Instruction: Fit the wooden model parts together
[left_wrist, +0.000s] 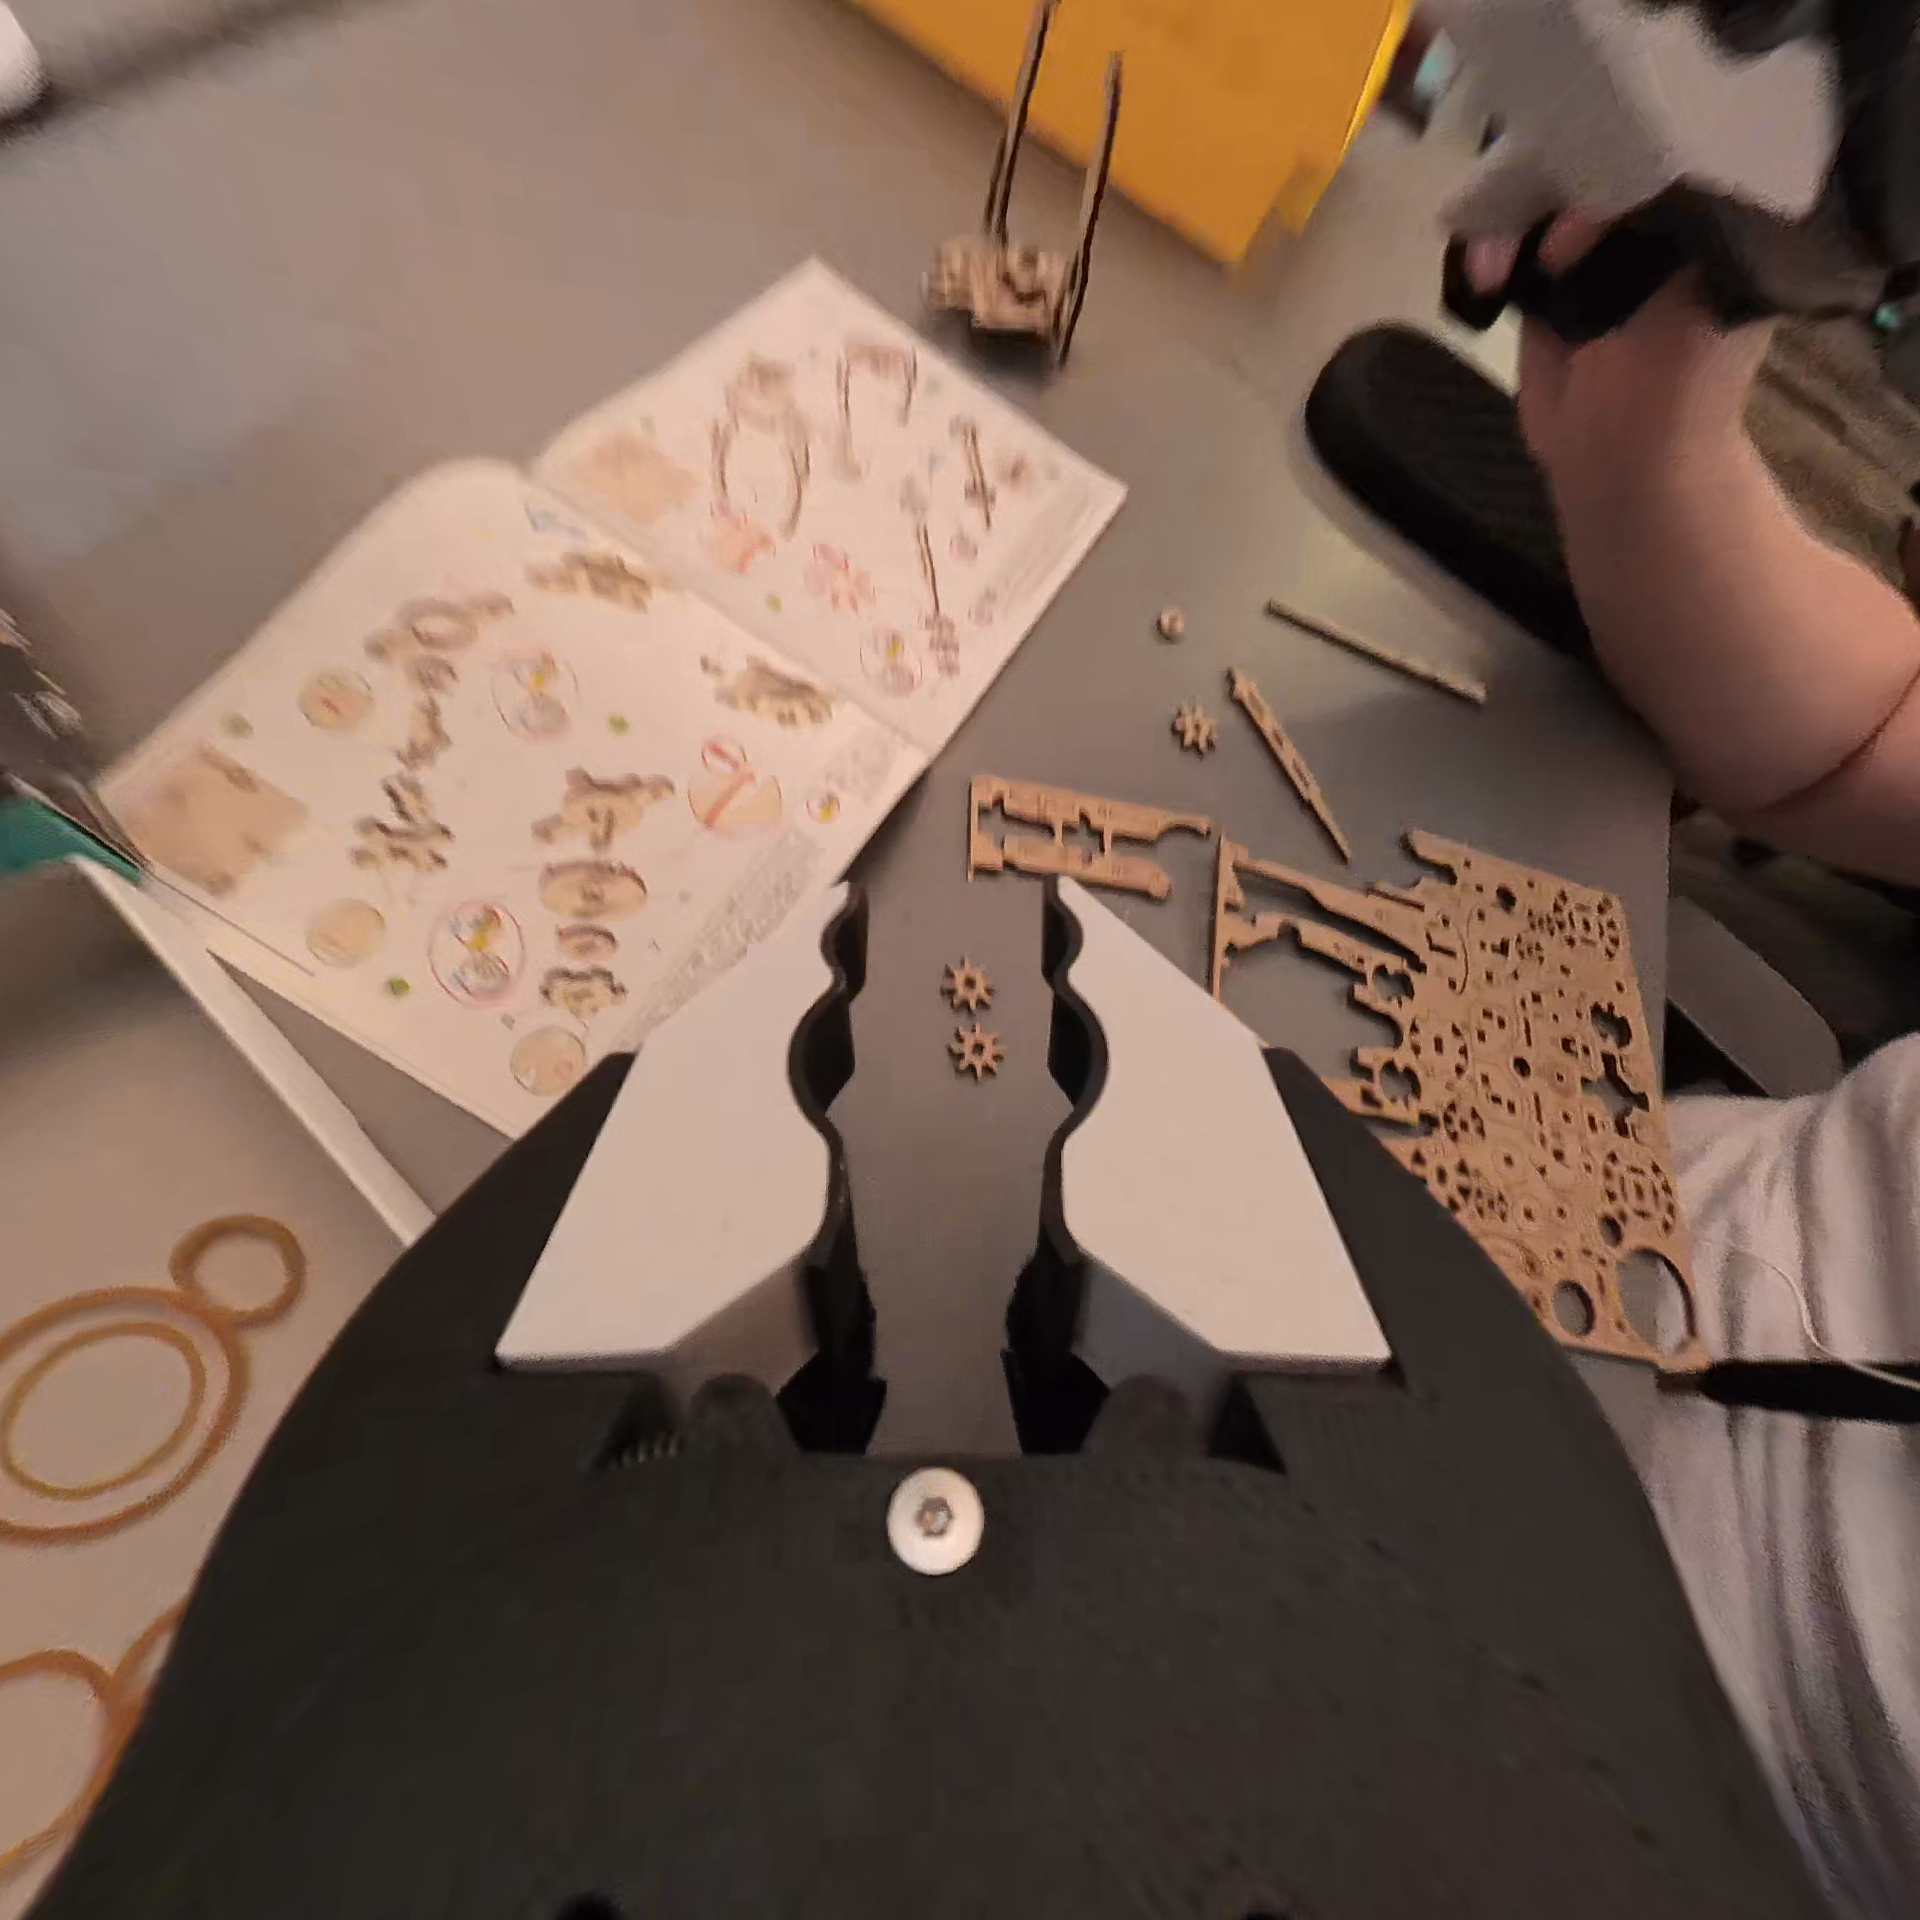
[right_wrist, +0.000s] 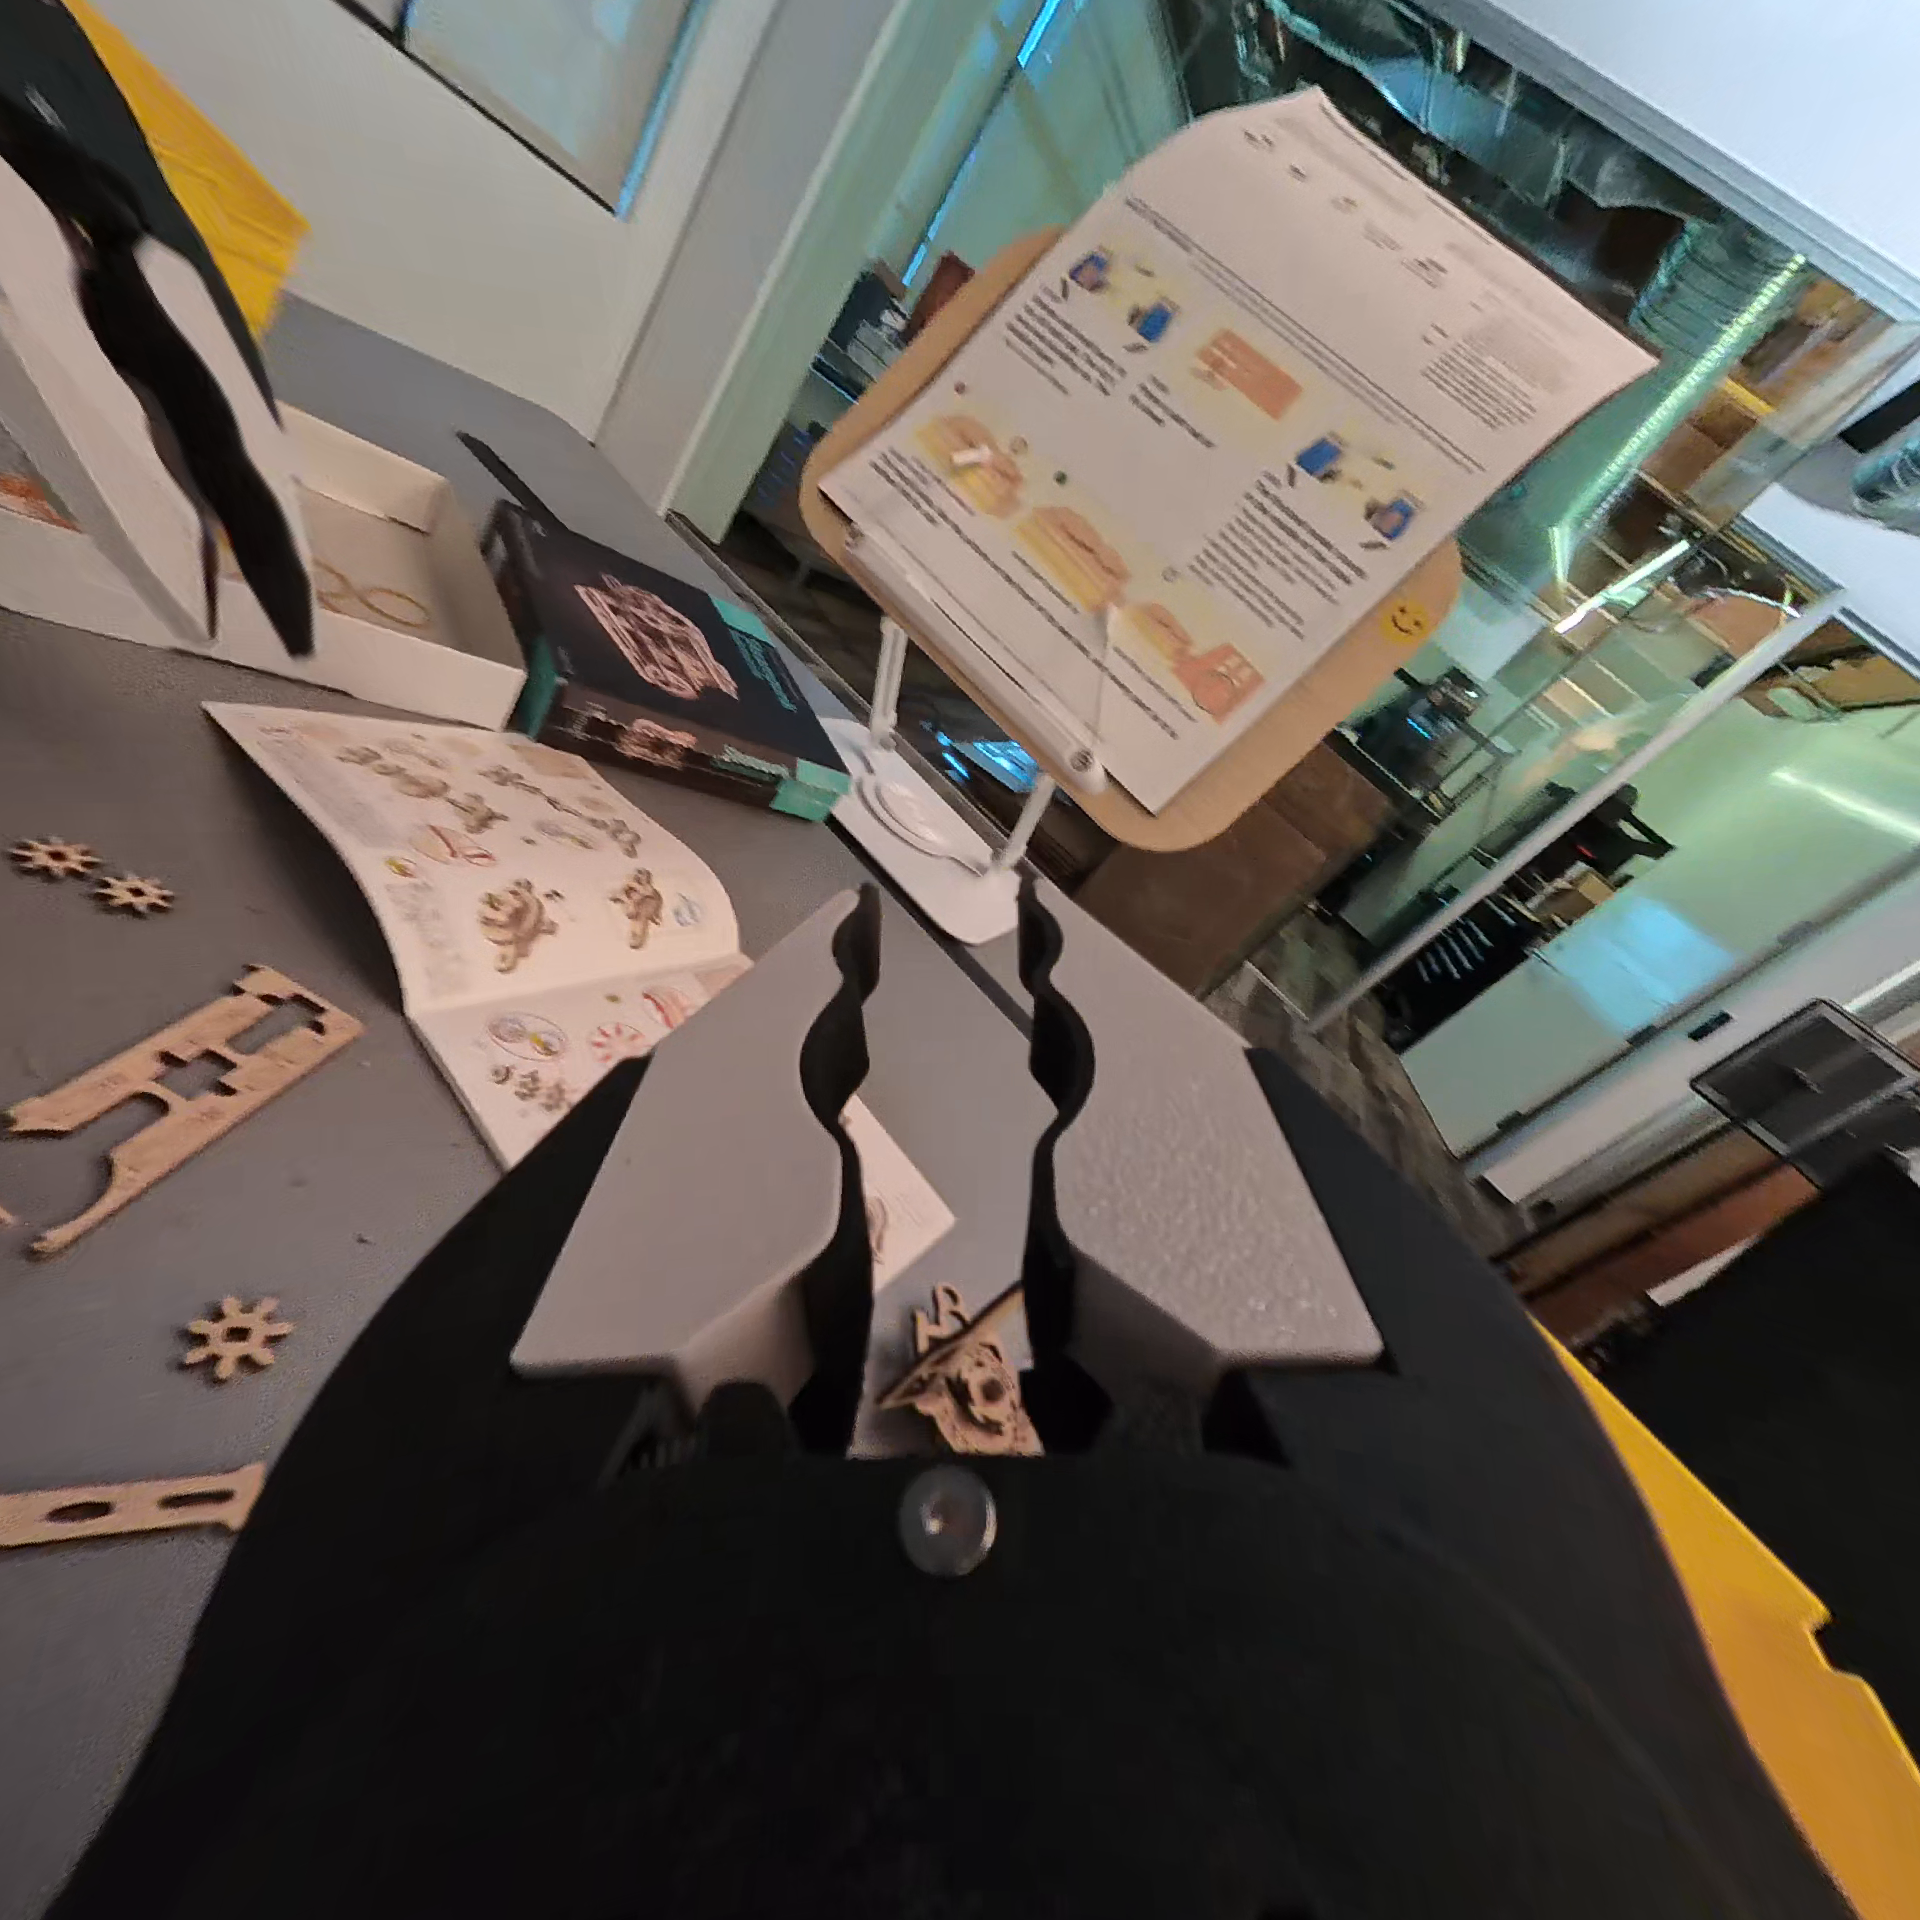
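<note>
Gears (left_wrist: 966, 984) lie between the spread jaws of the left gripper (left_wrist: 951, 914), 2 small wooden cogs side by side on the grey table (left_wrist: 416, 312), neither touched; to take 1 cleanly, I would lower straight down, centre on a single cog and close across its teeth so its neighbour stays put. Right of those jaws sits the punched-out sheet (left_wrist: 1507, 1091); left of them the open instruction booklet (left_wrist: 582, 727). The right gripper (right_wrist: 945, 914) hangs raised, jaws apart and empty, the part-built model (right_wrist: 961, 1382) below them. Print on the booklet, the dark box (right_wrist: 655, 665) and the standing sheet (right_wrist: 1236, 416) is too blurred to read.
</note>
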